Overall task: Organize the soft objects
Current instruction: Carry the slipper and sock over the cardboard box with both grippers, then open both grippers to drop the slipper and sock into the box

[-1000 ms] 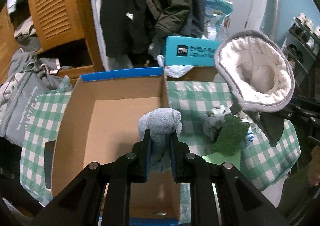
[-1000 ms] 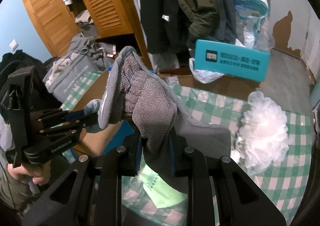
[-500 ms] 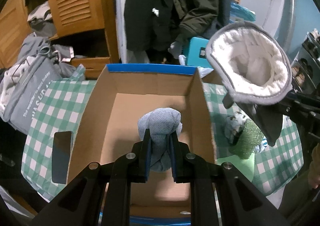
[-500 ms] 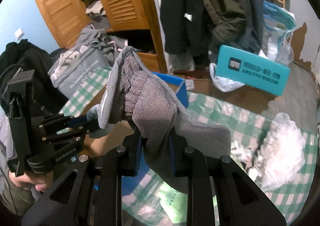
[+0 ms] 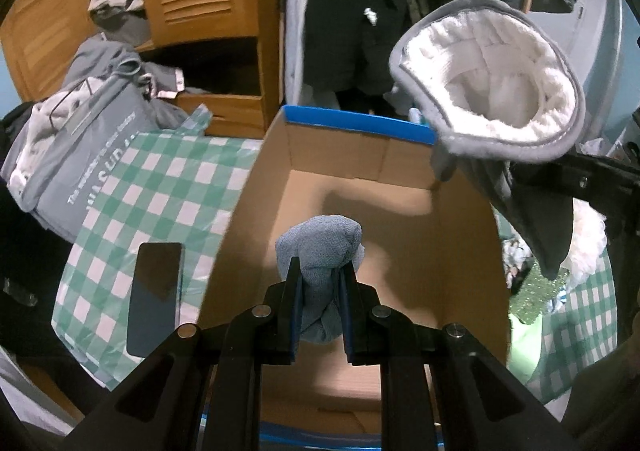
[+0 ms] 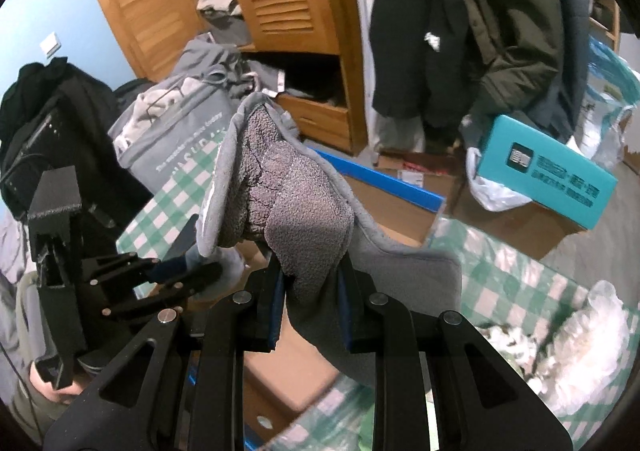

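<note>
My left gripper (image 5: 320, 283) is shut on a rolled light-blue sock (image 5: 322, 247) and hangs over the inside of an open cardboard box (image 5: 464, 251) with a blue rim. The grey fleece slipper (image 5: 492, 91), white-lined, hangs over the box's right wall, held by the other tool. In the right wrist view my right gripper (image 6: 312, 283) is shut on that grey slipper (image 6: 296, 195), above the box's blue edge (image 6: 384, 179). The left gripper (image 6: 188, 271) shows at the lower left there, with a hand below it.
A green-and-white checked cloth (image 5: 160, 187) covers the table. A dark phone (image 5: 154, 299) lies left of the box. A grey bag (image 5: 80, 155) sits far left. A white puff (image 6: 588, 335), a green scrubber (image 5: 536, 299) and a teal box (image 6: 548, 175) lie right.
Both grippers moved left across the table with their loads; the sock went from the box's right wall to over its middle, and the slipper came over the box's right side.
</note>
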A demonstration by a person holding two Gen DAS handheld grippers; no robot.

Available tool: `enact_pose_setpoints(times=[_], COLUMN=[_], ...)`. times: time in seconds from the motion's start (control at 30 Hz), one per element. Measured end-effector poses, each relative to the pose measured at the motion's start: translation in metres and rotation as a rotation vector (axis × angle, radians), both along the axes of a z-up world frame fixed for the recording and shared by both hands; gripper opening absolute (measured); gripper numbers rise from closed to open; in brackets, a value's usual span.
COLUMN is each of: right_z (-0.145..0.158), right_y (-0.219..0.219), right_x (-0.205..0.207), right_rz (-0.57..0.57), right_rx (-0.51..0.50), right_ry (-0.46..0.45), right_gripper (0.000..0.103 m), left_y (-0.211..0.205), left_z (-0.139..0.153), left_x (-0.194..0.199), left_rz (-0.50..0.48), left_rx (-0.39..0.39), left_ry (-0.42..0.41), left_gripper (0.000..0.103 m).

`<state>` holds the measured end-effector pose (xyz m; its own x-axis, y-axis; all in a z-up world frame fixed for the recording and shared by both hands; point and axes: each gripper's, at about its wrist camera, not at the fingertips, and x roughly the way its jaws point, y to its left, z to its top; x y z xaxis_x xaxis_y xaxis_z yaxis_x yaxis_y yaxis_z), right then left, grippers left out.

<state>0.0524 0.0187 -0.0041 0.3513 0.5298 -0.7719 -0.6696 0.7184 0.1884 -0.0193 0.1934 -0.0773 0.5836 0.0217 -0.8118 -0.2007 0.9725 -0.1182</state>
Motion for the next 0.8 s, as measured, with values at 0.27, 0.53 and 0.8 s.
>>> enact_pose_setpoints(times=[0.27,0.53,0.8], right_z=[-0.022,-0.029,-0.017], right_y=[0.030,0.036,0.019], right_x=[0.000,-0.001,-0.001], right_rz=[0.036,0.034,0.002], right_rx=[-0.059,-0.071,-0.020], right_ry=[0.038,0.064,0.062], right_gripper=[0.021,0.039,0.064], left_y=[0.014,0.016,0.015], left_z=[-0.015,-0.015,-0.004], left_x=[0.008,0.004,0.001], left_rz=[0.018,0.047,0.057], left_rx=[-0.013,-0.012,-0.008], left_ry=[0.040,0.052,0.017], left_gripper=[0.018,0.042,0.057])
